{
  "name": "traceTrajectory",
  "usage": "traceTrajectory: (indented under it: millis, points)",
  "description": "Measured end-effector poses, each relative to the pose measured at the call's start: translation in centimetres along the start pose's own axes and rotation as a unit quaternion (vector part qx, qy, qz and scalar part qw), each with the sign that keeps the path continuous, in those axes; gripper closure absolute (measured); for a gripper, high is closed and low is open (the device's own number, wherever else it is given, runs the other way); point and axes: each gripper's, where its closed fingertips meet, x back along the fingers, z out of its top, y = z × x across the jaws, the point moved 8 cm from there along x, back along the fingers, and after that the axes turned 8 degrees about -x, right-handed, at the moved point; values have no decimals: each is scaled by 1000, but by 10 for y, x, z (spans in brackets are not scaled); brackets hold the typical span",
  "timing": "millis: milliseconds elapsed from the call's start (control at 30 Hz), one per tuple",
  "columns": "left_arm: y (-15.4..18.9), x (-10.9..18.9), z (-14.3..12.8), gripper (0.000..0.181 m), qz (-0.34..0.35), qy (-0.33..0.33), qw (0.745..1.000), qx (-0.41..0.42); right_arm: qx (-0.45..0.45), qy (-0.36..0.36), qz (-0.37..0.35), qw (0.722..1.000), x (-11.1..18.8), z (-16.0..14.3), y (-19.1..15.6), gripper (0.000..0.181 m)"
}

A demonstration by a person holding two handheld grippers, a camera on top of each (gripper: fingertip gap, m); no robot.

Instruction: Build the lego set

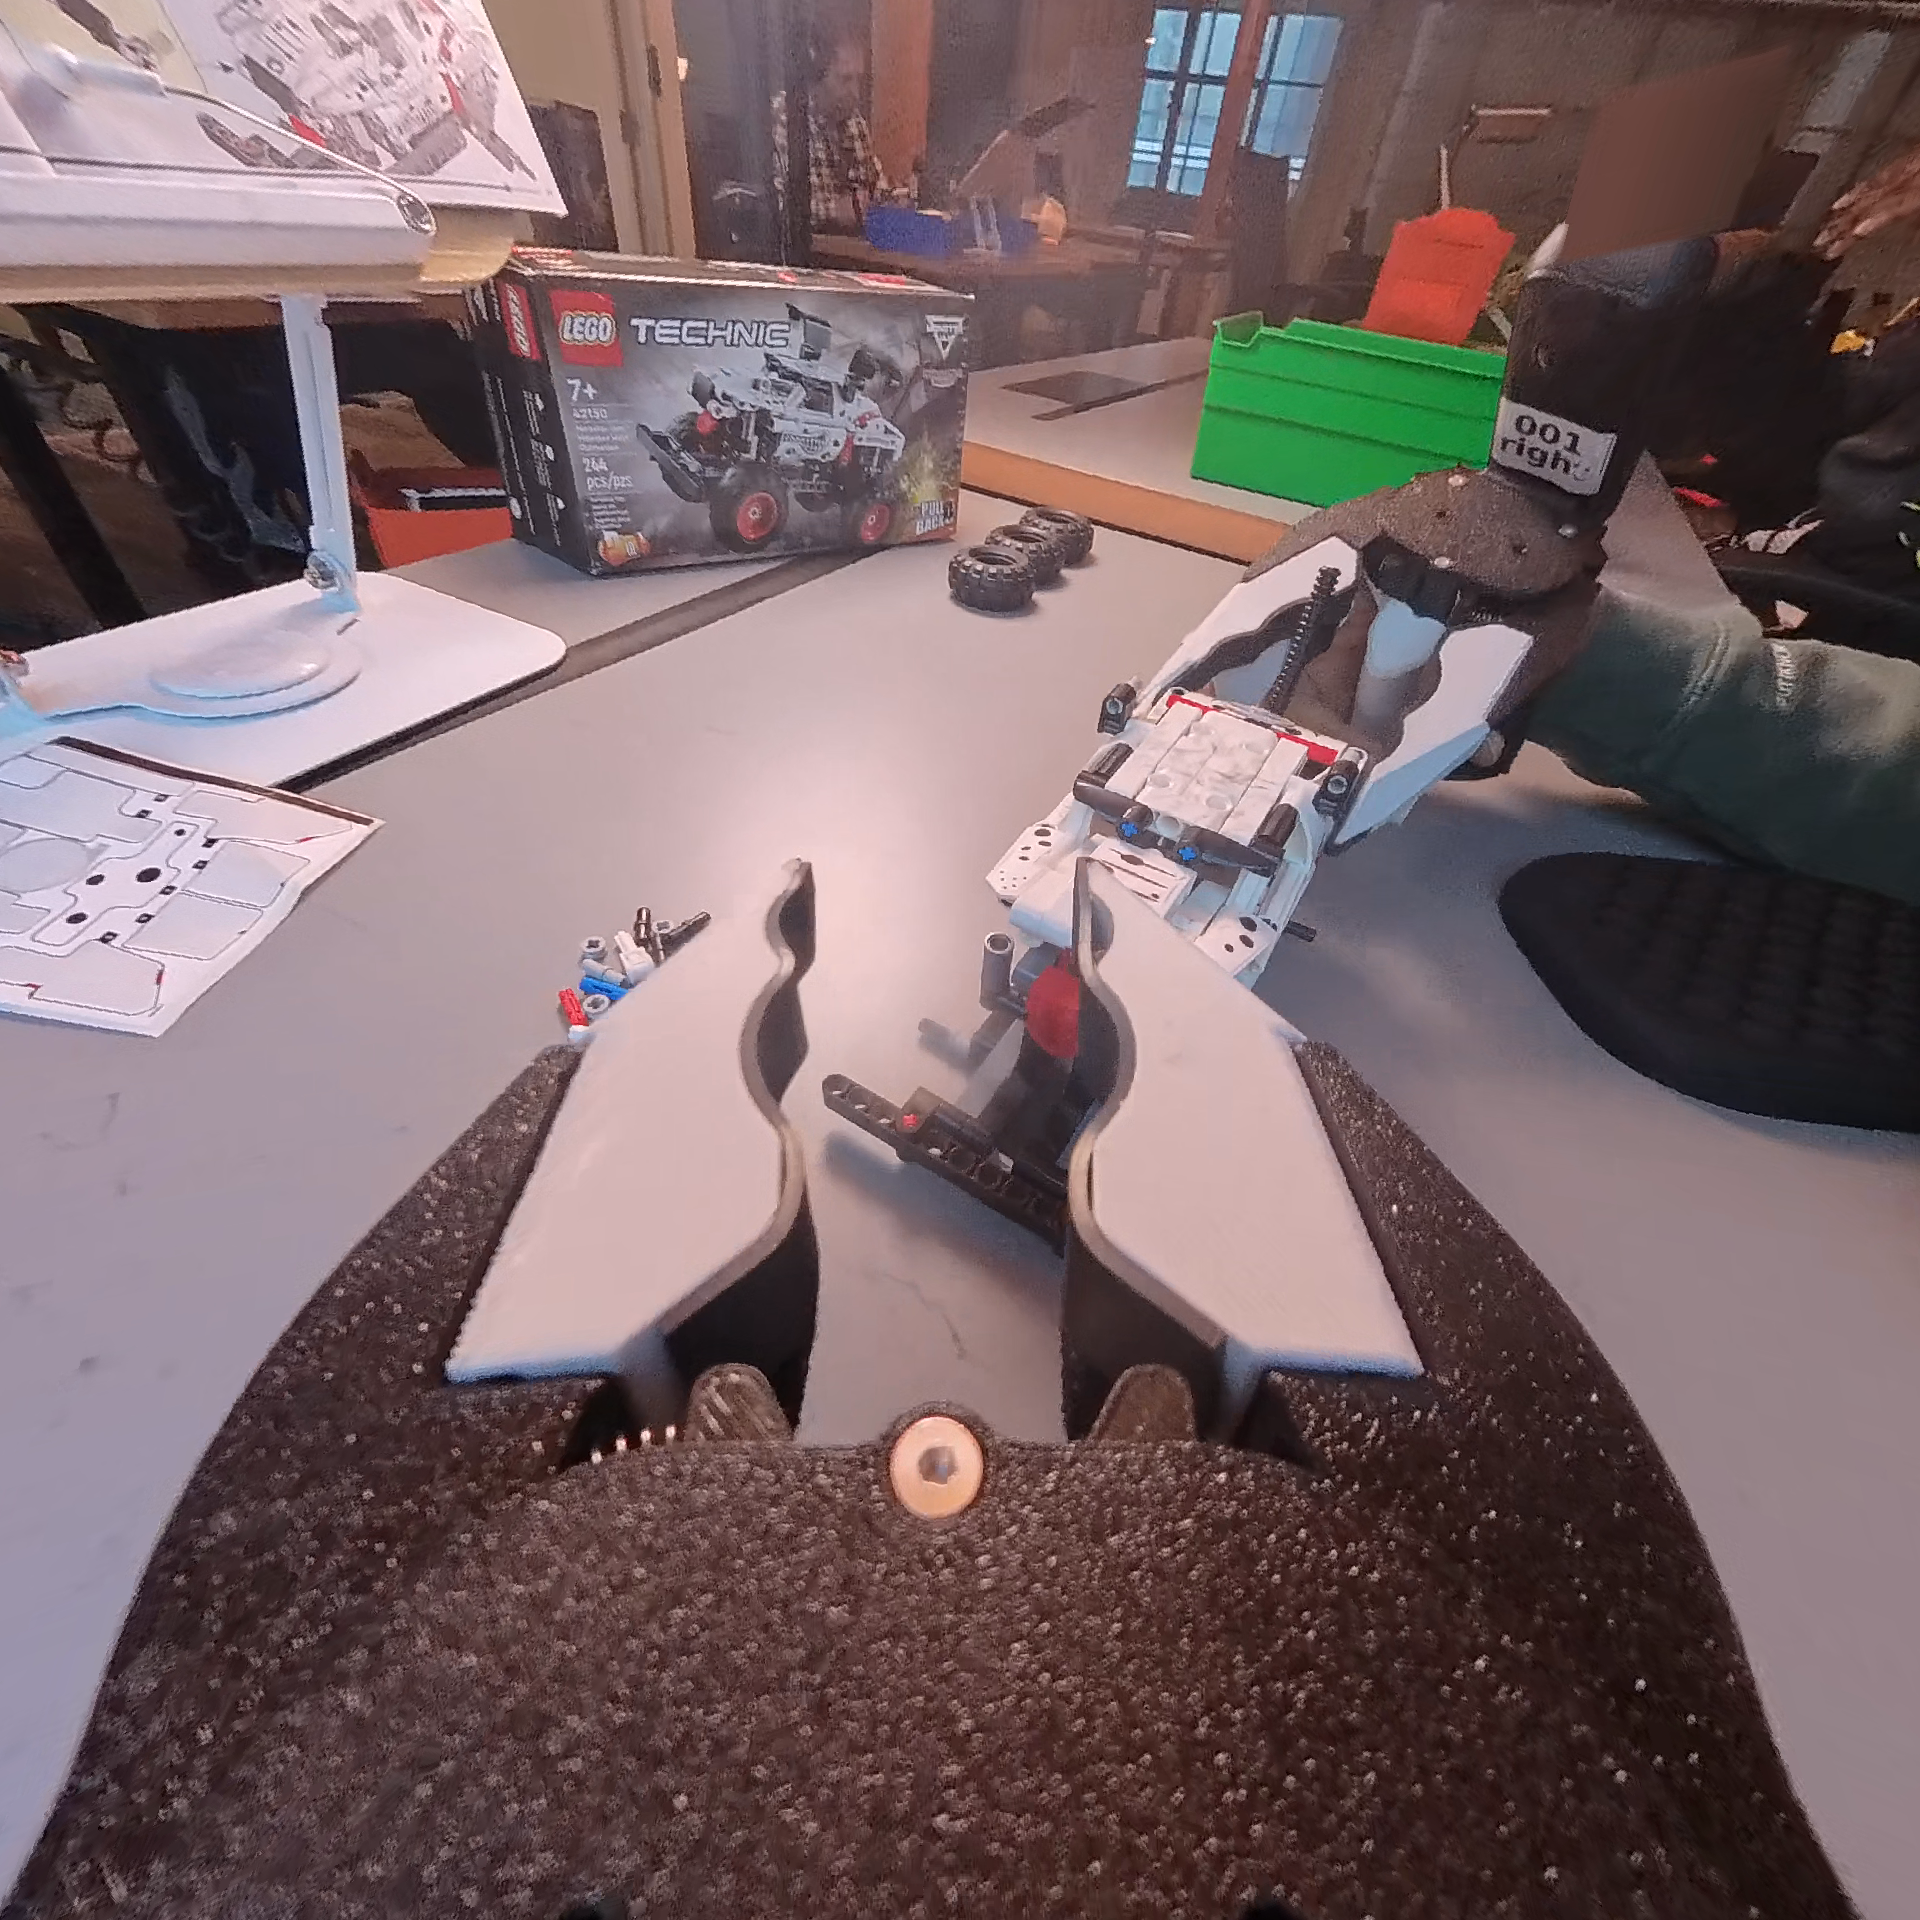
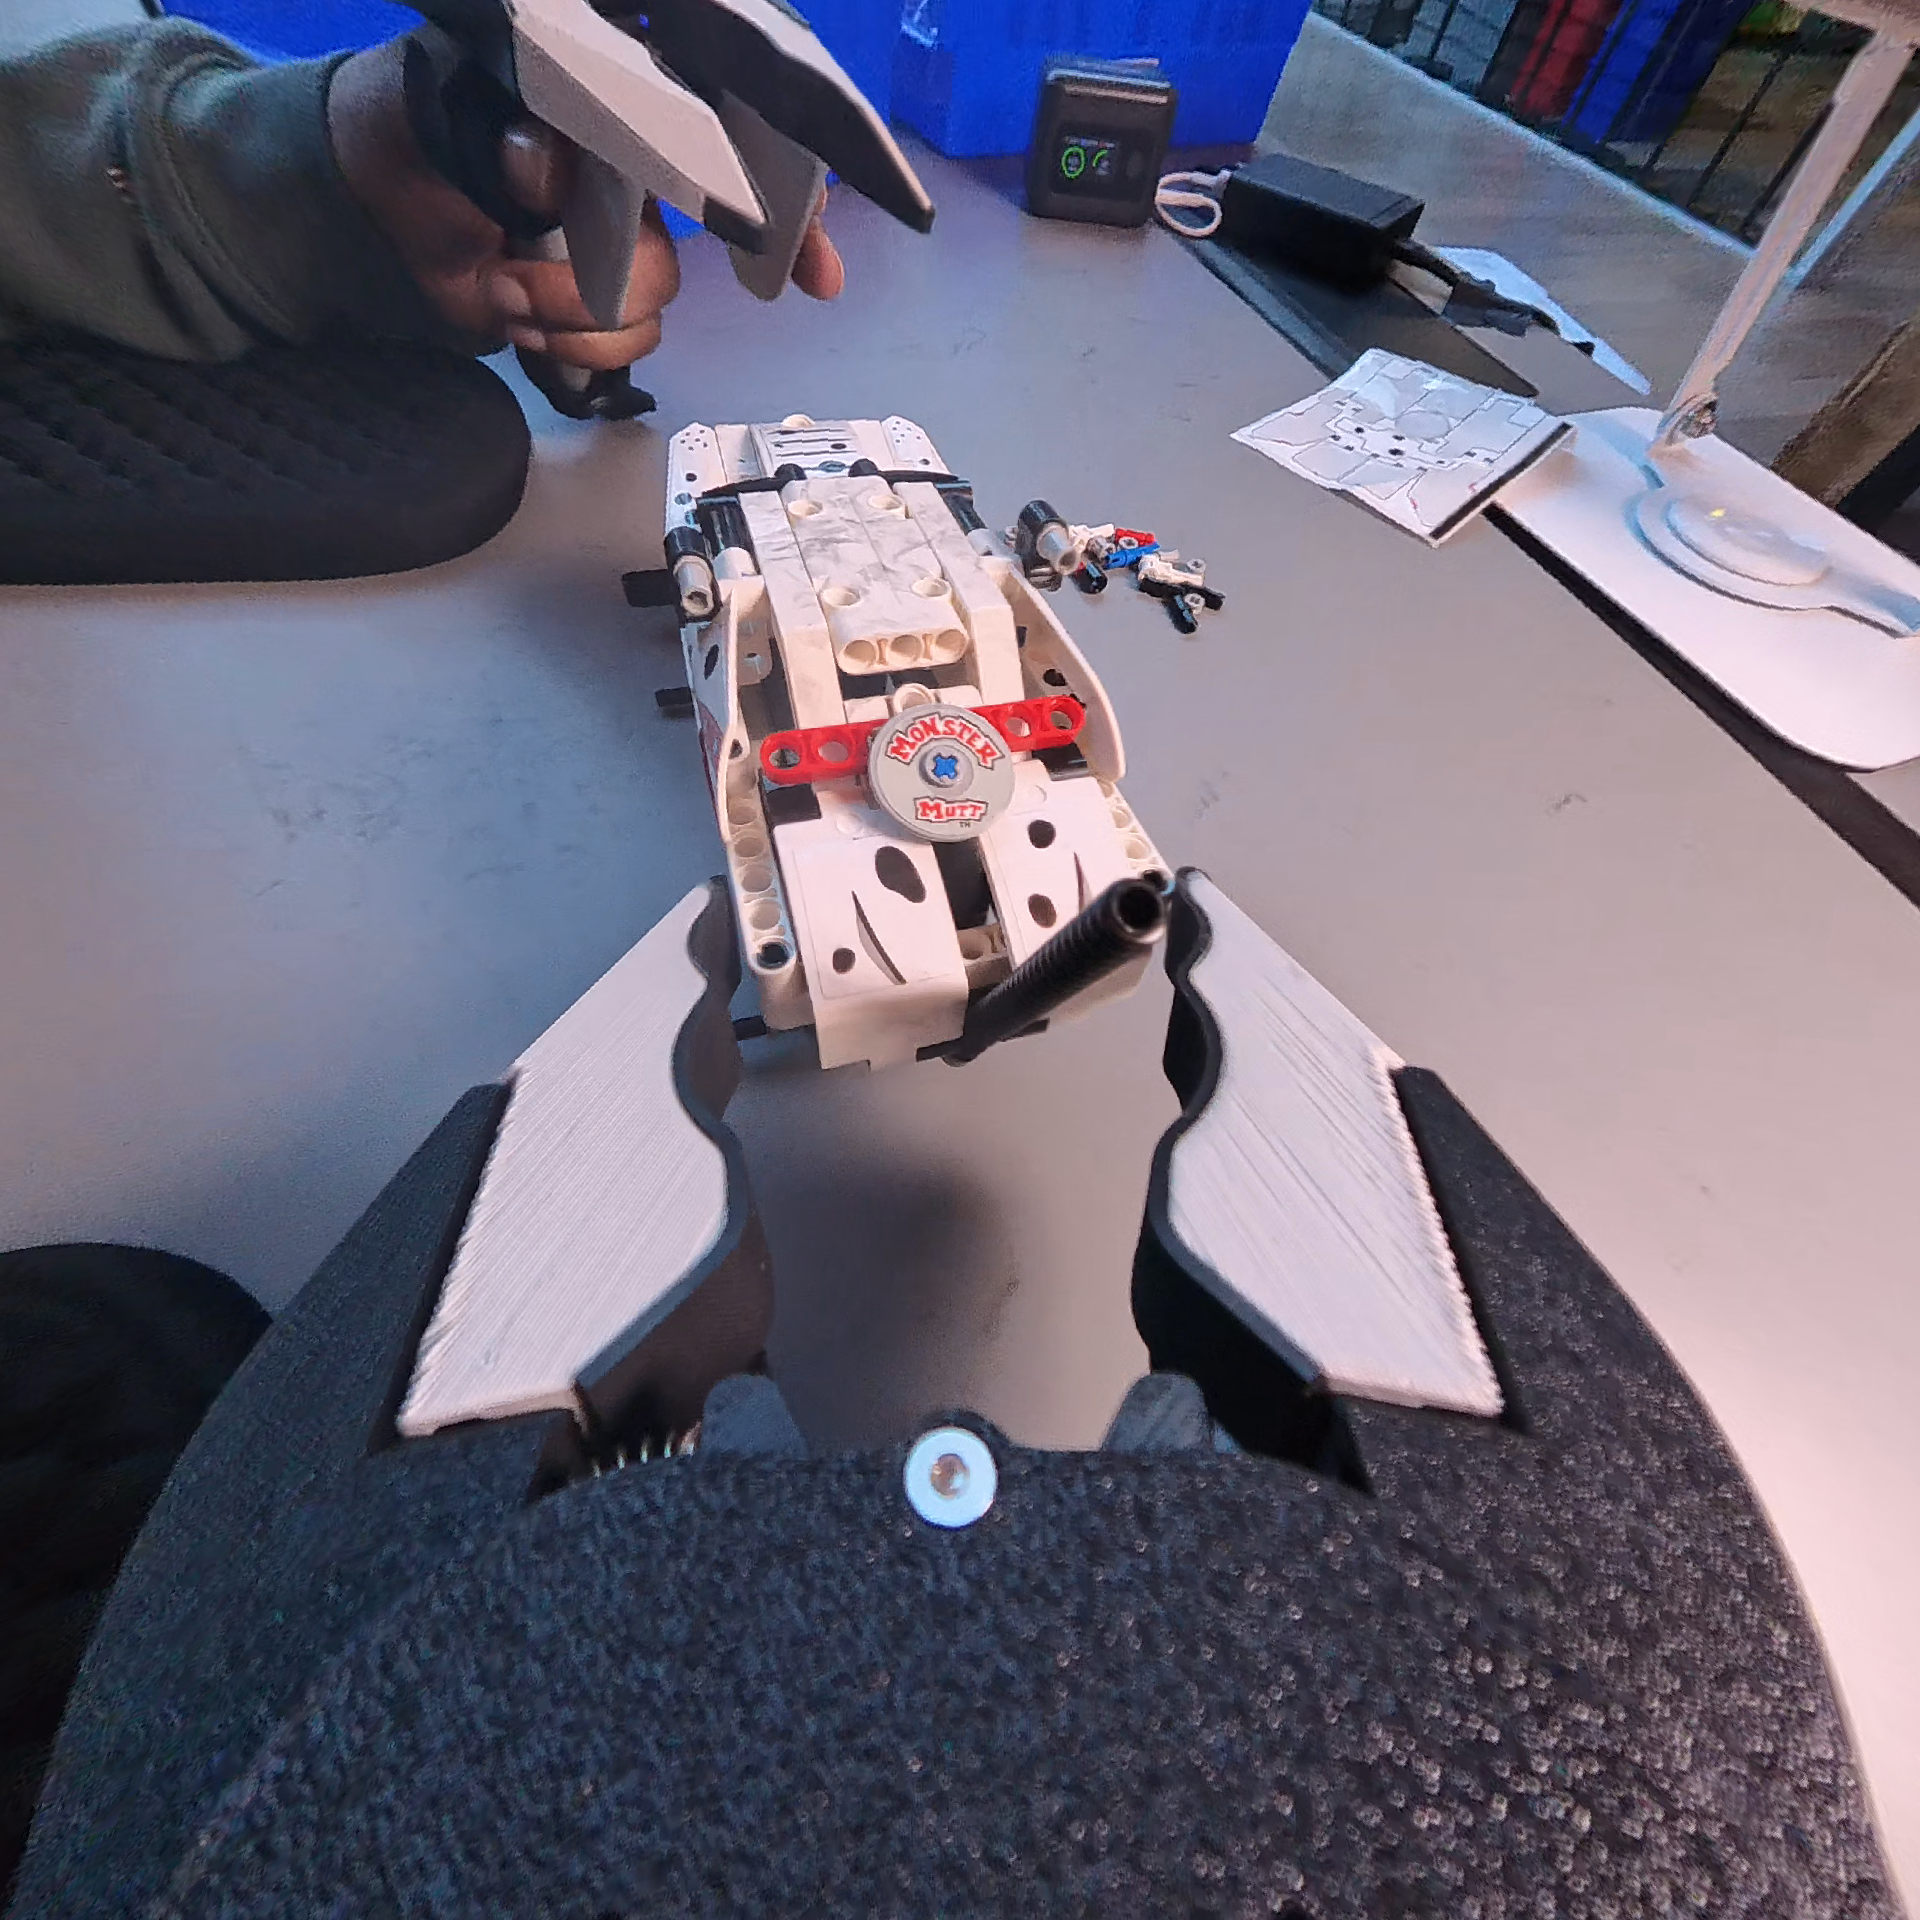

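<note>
The white spotted lego truck body (image 2: 883,644) lies on the grey table, without wheels; it also shows in the left wrist view (image 1: 1174,821). My right gripper (image 2: 951,894) is open, its jaws on either side of the truck's rear end. A black ribbed rod (image 2: 1060,966) sticks up from the truck and touches the right fingertip. My left gripper (image 1: 940,894) is open and empty at the truck's front end, above its black bumper (image 1: 935,1132). Its right finger hides part of the front. Each gripper shows in the other's view: the right one (image 1: 1247,758), the left one (image 2: 831,223).
A heap of small loose parts (image 1: 623,966) (image 2: 1122,556) lies beside the truck. Three black tyres (image 1: 1023,556), the set's box (image 1: 727,405), a sticker sheet (image 1: 125,883), a white booklet stand (image 1: 260,644), a green bin (image 1: 1340,405) and a black mat (image 1: 1714,987) are around. My hands' fingertips stand some 15 cm from each other.
</note>
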Motion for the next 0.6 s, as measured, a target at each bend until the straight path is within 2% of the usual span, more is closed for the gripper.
traceTrajectory:
  millis: [233, 333, 467, 600]
  points:
    - [1, 2, 1, 123, 23, 5, 1000, -18, -30, 12, -2, 999, -5, 3, 2, 101]
    - [1, 1, -1, 123, 23, 4, 1000, -17, -83, 12, 18, 996, -6, 4, 11, 102]
    - [0, 2, 0, 124, 26, 9, 999, -17, -195, 17, 65, 978, -7, 4, 30, 102]
    - [-2, 3, 0, 124, 28, 12, 999, -14, -211, 22, 78, 974, -7, 6, 36, 102]
